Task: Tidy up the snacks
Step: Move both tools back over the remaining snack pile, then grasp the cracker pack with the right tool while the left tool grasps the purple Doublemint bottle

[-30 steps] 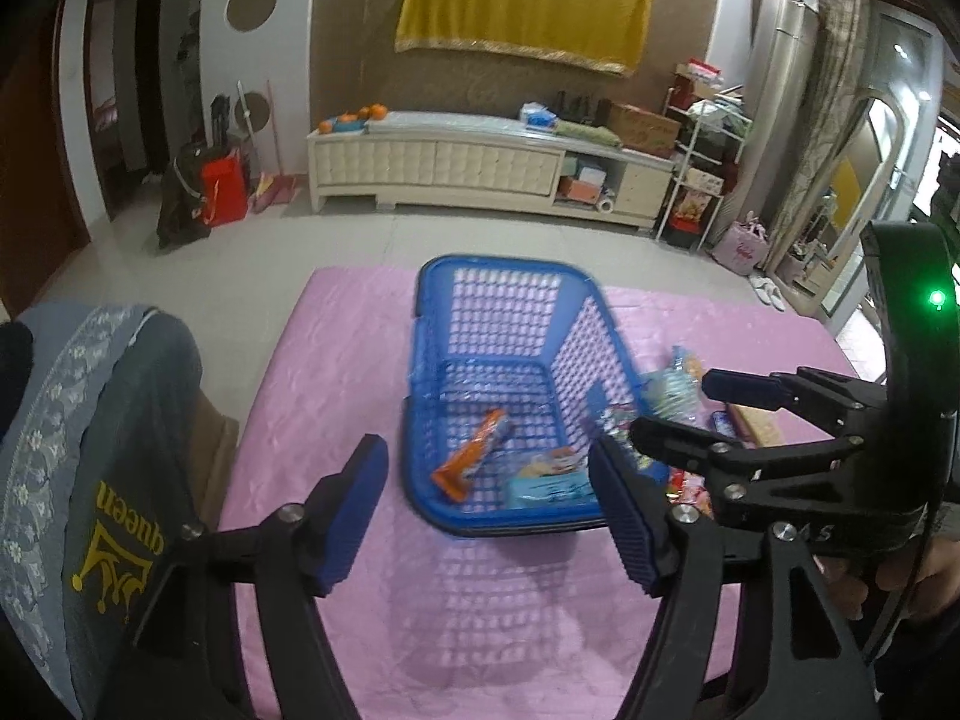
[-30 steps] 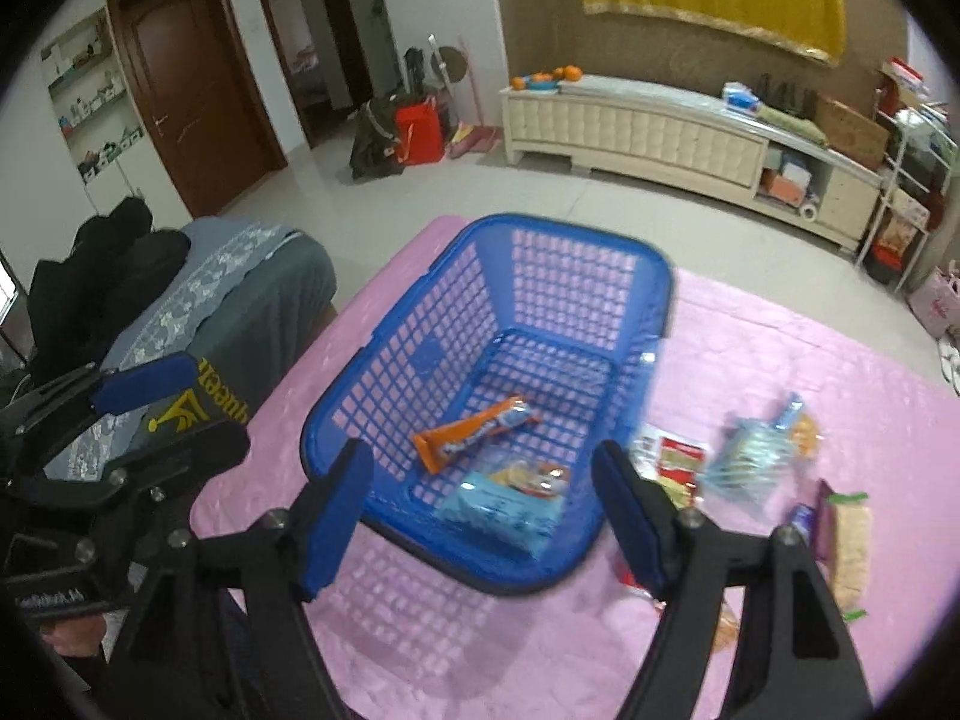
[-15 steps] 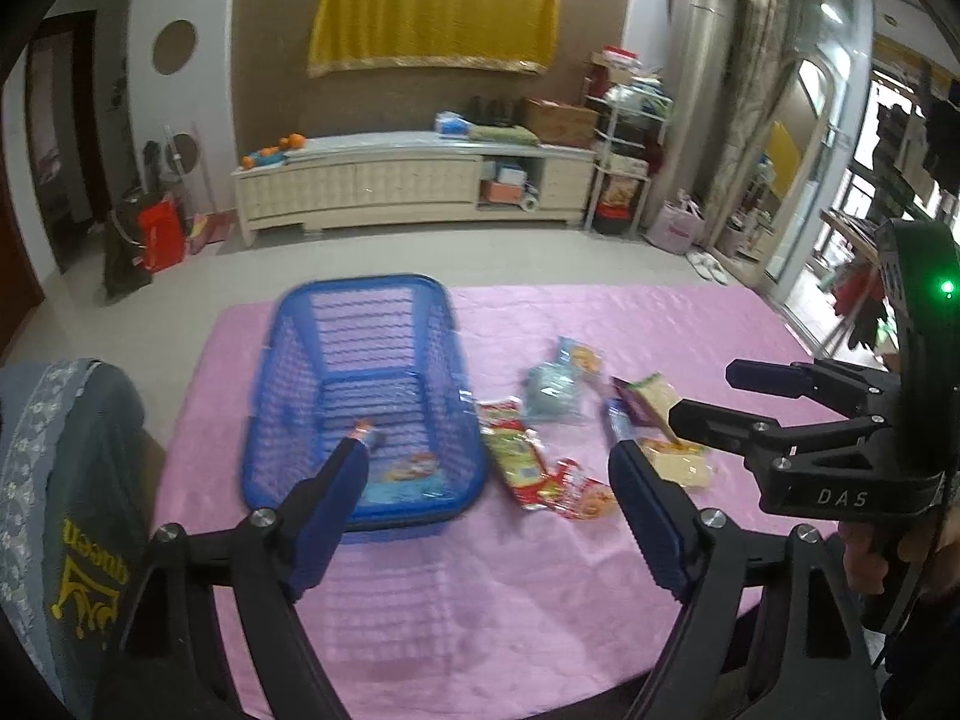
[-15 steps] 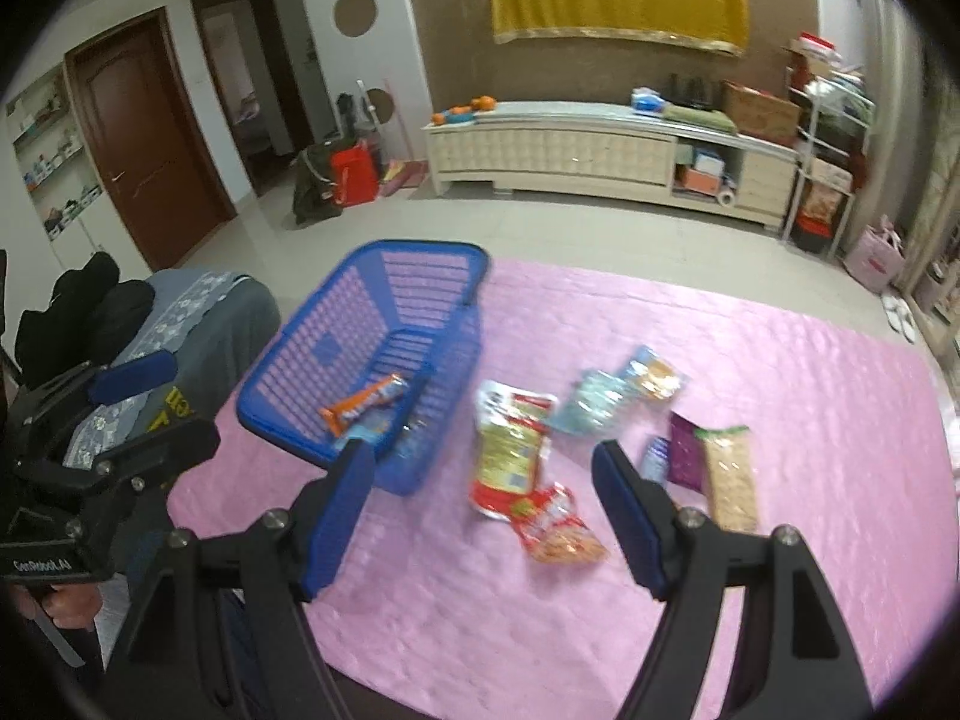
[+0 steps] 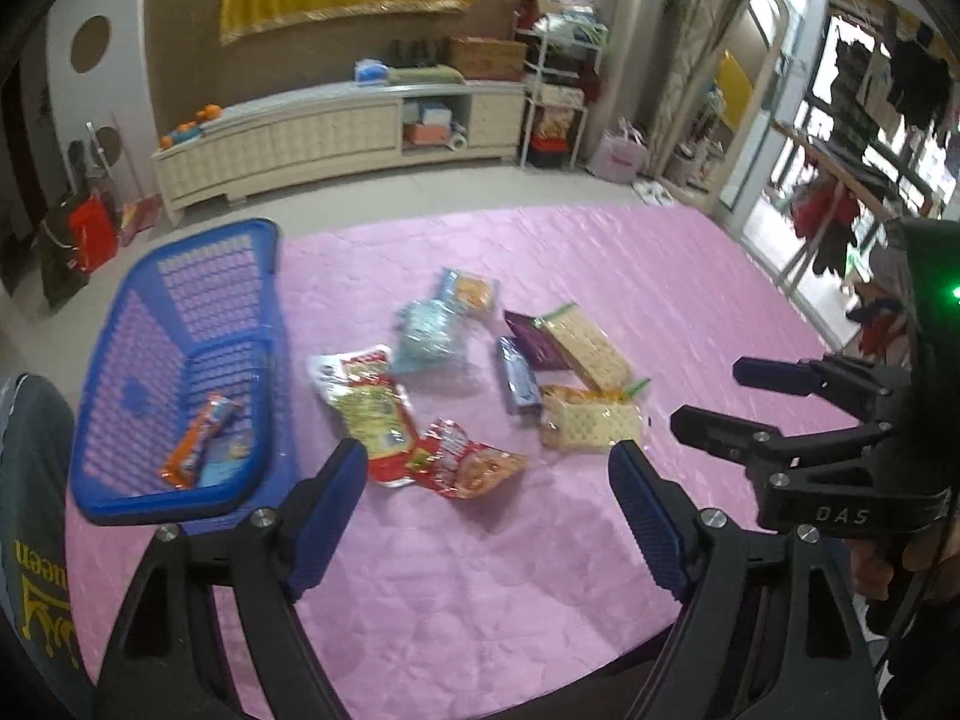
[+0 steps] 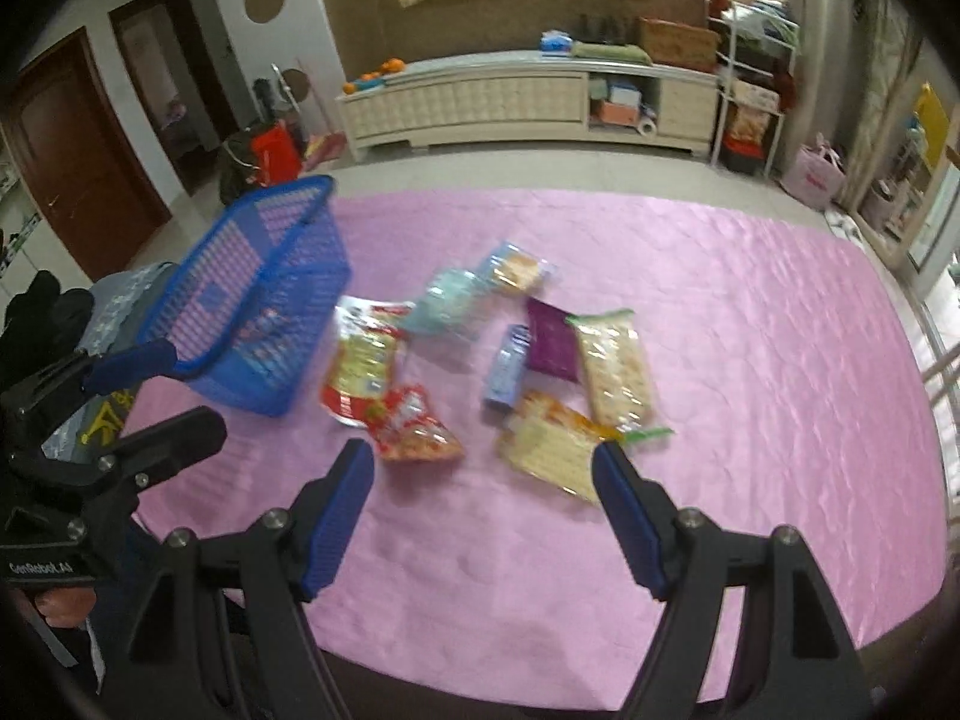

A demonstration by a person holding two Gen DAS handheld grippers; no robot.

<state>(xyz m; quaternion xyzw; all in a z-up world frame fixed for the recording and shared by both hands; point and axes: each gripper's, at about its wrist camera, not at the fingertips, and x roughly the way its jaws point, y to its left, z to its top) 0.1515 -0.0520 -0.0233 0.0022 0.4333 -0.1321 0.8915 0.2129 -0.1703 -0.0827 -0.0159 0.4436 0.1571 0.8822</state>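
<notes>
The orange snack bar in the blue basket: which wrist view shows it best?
The left wrist view. It looks down into the blue basket, so the orange snack bar lies plainly visible on the basket floor beside a light blue packet. In the right wrist view the basket's mesh wall screens it; only blurred colour shows through.

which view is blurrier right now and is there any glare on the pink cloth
Right wrist view: more motion blur, the blue basket and snack packets smeared; sheen on the pink cloth at right. Left wrist view: sharper, packets readable as shapes, milder sheen near the window side; both show fisheye bending and dark corners.
</notes>
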